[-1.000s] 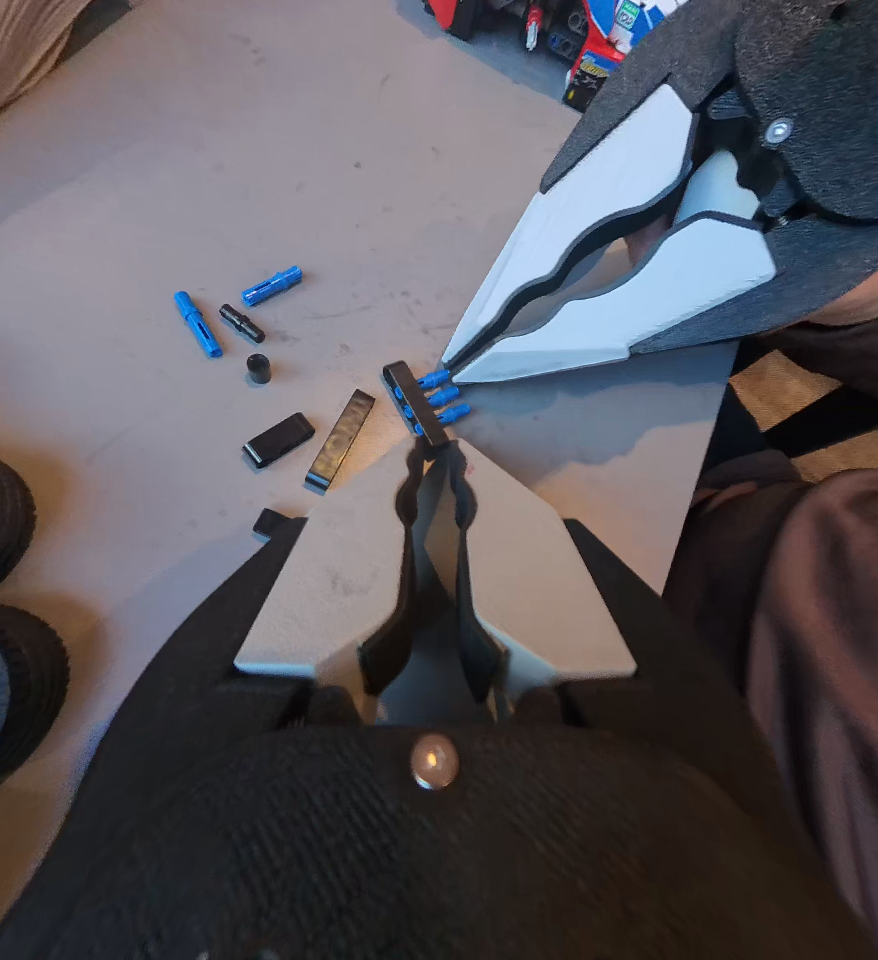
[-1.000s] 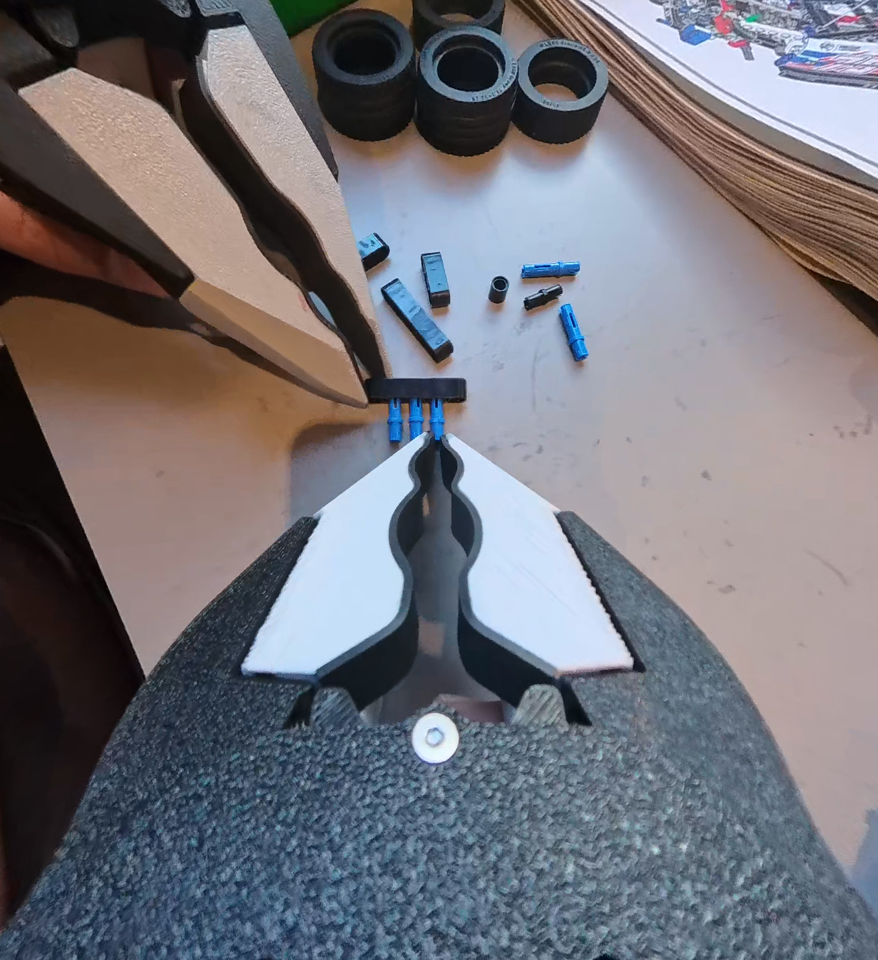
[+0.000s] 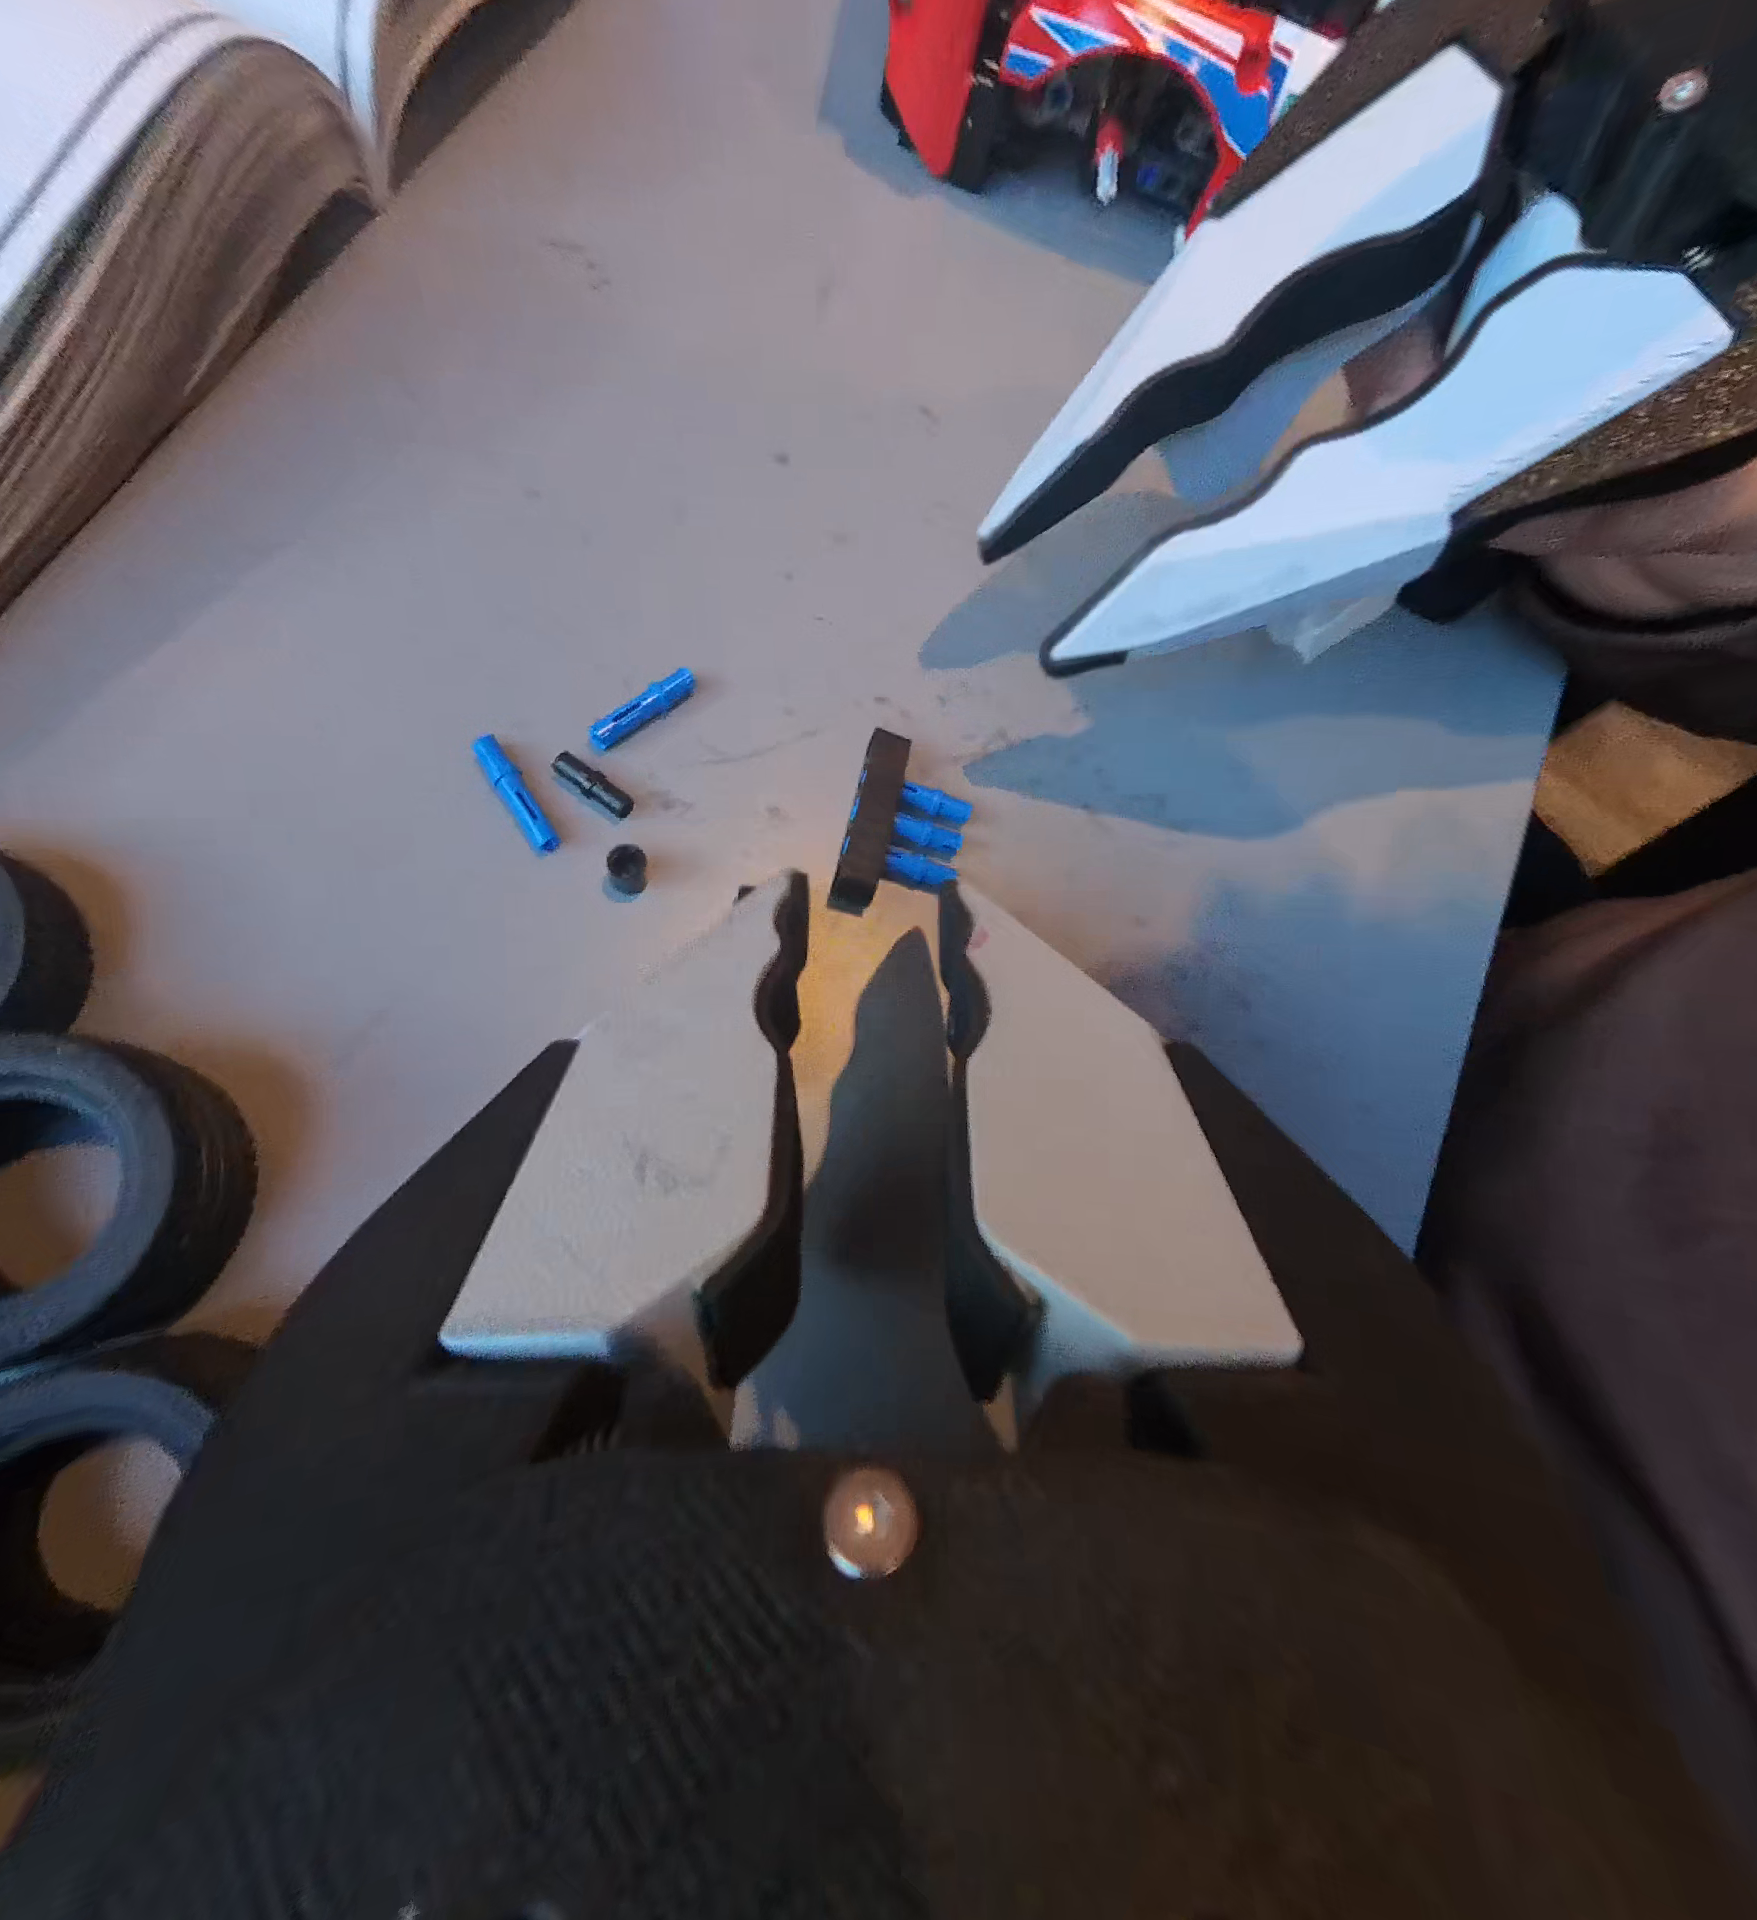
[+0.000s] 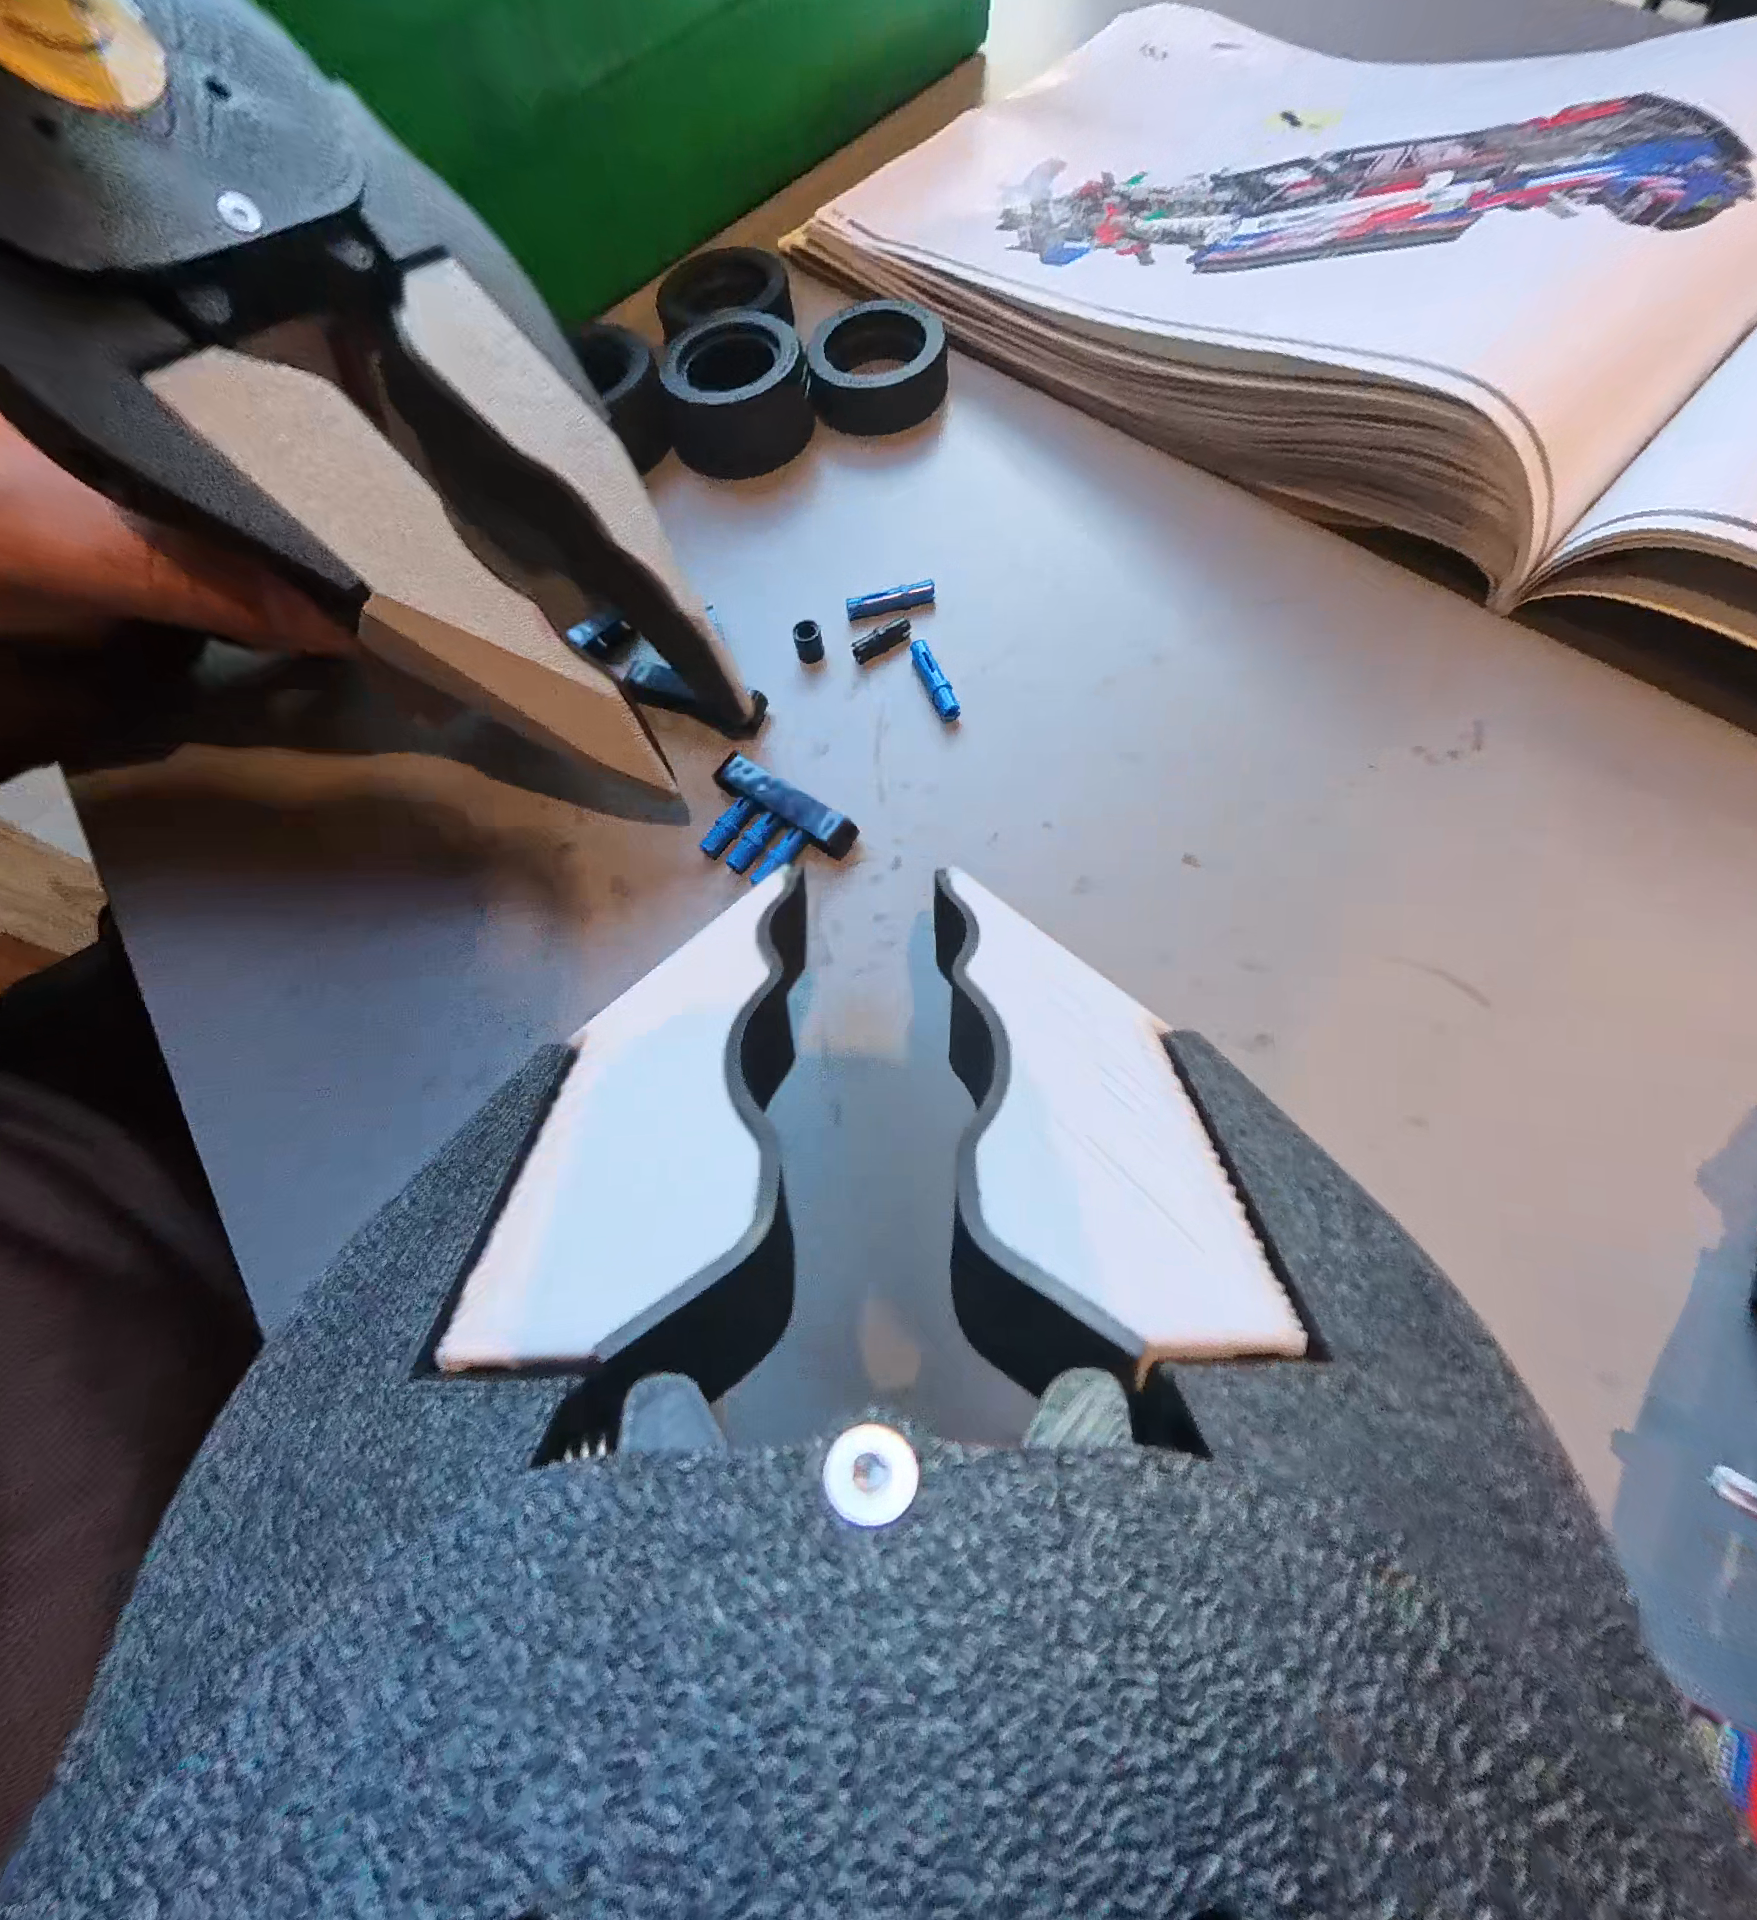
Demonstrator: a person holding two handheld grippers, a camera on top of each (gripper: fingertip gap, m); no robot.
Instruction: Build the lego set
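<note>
Near the table's front edge [image 4: 230, 1122], your left gripper [image 3: 869, 899] and right gripper [image 4: 869, 883] both gape, black beam [image 4: 786, 805] lying loose between.

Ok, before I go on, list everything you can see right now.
beam with pins: one, black with three blue pins, on the table between both grippers' tips
loose long pins: two, blue, beyond the beam
short pin: one, black, between the blue ones
bush: one, black, beside the short pin
small pieces: at least two, black, partly hidden behind left gripper
tyres: four, black, far table edge
instruction book: one, open, far right
part-built model: one, red and blue, far side
table: grey
left gripper: jaws open
right gripper: jaws open
hand: holds left gripper
</note>
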